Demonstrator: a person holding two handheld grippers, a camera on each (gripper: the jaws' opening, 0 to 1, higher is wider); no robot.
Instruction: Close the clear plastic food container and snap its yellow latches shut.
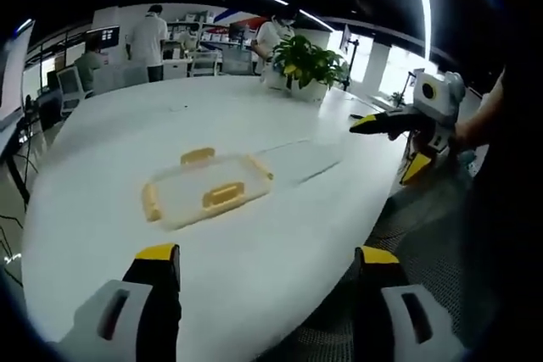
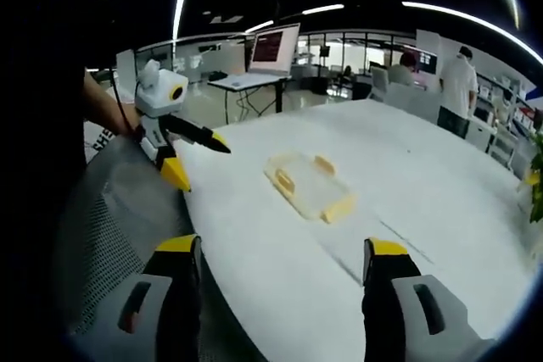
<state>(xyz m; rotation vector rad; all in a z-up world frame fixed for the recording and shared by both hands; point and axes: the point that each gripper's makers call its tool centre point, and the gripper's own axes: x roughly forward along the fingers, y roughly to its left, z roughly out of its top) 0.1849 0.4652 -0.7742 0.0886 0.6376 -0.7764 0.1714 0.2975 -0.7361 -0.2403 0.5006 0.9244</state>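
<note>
Item: clear food container (image 1: 206, 190) with yellow latches (image 1: 223, 195), lying flat on the white desk (image 1: 127, 125) near its front edge, untouched. Left gripper (image 1: 263, 264) and right gripper (image 2: 284, 260): jaws wide, empty, held off. Latching apparently not begun; lid seating unclear.

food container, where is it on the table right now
The clear food container lies flat on the white table, apart from both open grippers: in the left gripper view, left of centre, with the potted plant across the table.
</note>
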